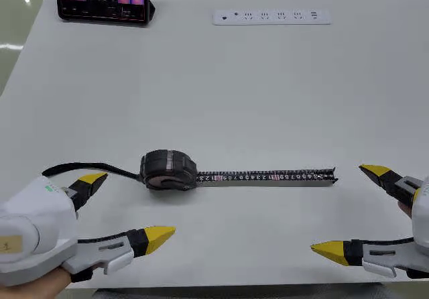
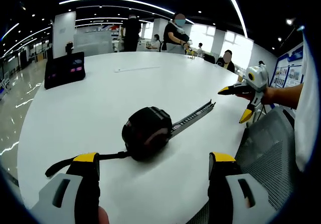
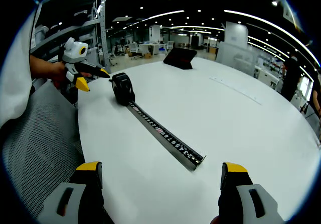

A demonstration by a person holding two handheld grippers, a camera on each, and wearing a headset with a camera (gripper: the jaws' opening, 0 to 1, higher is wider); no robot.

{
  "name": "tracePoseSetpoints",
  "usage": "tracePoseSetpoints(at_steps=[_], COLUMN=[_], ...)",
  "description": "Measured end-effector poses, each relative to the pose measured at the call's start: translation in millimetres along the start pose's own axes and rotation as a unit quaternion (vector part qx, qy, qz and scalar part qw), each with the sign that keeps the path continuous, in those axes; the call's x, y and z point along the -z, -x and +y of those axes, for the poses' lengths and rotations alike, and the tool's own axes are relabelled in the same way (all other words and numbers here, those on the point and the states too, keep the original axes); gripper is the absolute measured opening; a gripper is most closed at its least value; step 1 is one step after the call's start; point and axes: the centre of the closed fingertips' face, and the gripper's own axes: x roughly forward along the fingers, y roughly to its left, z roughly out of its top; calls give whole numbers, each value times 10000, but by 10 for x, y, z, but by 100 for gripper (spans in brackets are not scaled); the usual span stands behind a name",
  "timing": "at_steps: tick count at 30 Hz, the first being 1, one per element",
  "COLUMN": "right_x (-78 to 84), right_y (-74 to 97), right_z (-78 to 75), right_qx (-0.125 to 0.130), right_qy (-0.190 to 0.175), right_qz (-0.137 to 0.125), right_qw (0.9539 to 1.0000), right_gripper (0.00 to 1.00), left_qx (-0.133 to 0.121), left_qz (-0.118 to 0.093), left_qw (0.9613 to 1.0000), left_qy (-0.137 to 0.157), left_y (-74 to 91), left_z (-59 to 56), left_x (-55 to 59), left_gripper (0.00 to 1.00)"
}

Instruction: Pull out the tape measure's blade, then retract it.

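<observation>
Two grippers low over a white surface (image 1: 234, 98), left gripper (image 1: 134, 204) with fingers (image 1: 153, 235) spread wide and empty, just left of the black tape measure (image 1: 167, 170), blade (image 1: 268, 176) drawn out flat on the surface toward the right, right gripper (image 1: 340, 208) spread and empty near the blade's tip, wrist strap (image 1: 80, 168) trailing left.

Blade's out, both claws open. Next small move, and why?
Probably move the left claw onto the case to steady it for retraction: the blade lies extended, and both left claw and right claw are open, gripping nothing.
</observation>
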Motion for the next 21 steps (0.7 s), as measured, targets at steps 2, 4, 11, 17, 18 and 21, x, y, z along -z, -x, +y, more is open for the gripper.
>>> tracePoseSetpoints(at_steps=[2,4,11,17,18,21], right_x=[-10,-23,-17,-21,-24,-16], right_y=[-3,0,9,4,4,3], right_z=[-2,-11,-59,-83,-84,-97], right_qx=[-11,-10,29,32,27,29], right_qy=[-12,-19,-34,-34,-46,-59], right_qz=[-18,-37,-57,-74,-87,-87], right_qw=[10000,10000,10000,10000,9999,9999], right_gripper=[98,98,98,98,98,98], left_qx=[-2,-8,-87,-38,-28,-1], left_qz=[-4,-8,9,2,-8,-9], left_qw=[9999,9998,9994,9988,9986,9983], left_qy=[169,202,334,483,522,583], left_y=[-38,-67,-176,-279,-293,-338], left_z=[-5,-19,-30,-100,-99,-128], left_x=[-2,-11,-63,-95,-93,-94], left_gripper=[87,87,87,86,86,86])
